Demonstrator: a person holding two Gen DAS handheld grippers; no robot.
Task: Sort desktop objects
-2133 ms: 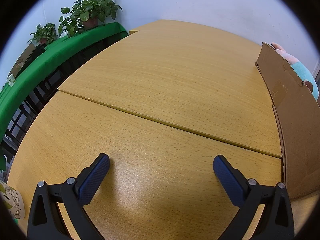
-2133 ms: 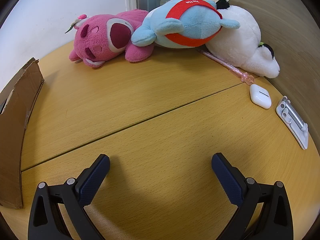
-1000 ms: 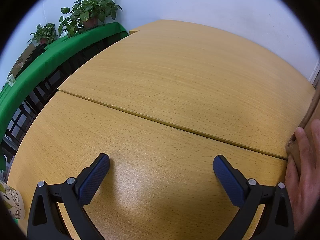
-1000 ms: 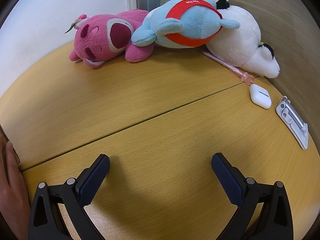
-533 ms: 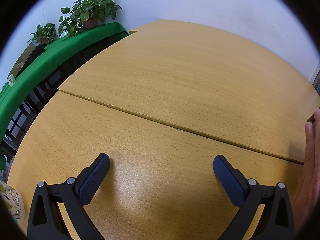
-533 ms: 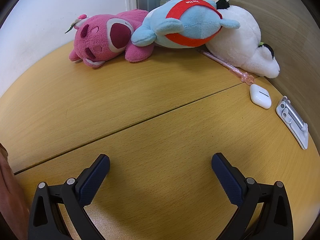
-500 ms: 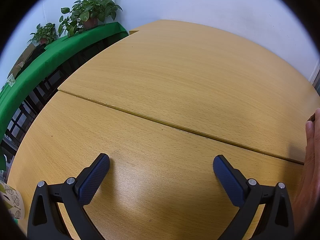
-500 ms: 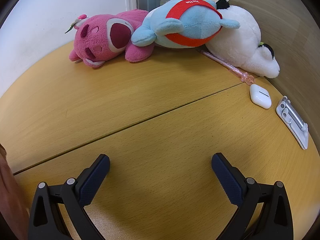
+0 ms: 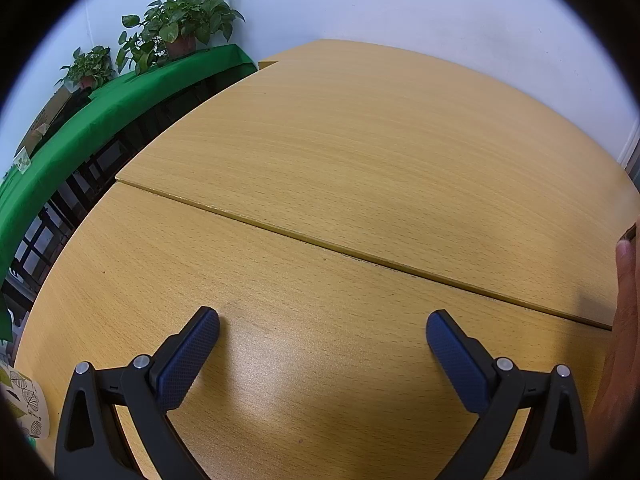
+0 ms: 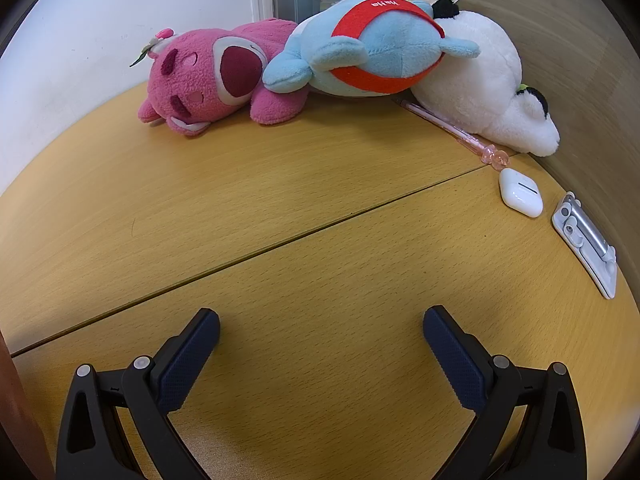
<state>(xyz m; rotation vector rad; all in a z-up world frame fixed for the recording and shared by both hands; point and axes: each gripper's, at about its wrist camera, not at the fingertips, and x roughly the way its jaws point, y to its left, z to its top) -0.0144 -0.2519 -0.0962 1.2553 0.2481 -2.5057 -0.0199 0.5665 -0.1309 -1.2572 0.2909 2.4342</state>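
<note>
In the right wrist view a pink plush bear, a blue plush with a red band and a white plush lie at the table's far edge. A pink pen, a white earbud case and a silver metal stand lie at the right. My right gripper is open and empty, low over bare wood, well short of them. My left gripper is open and empty over bare table.
The wooden table has a seam across it. A green-covered bench with potted plants stands beyond the left edge. A person's hand shows at the right rim of the left wrist view. A patterned paper cup is at lower left.
A cardboard box that stood between the two grippers has been taken away by a bare hand. The hand has drawn back towards the frame edges. Both grippers have stayed still.
</note>
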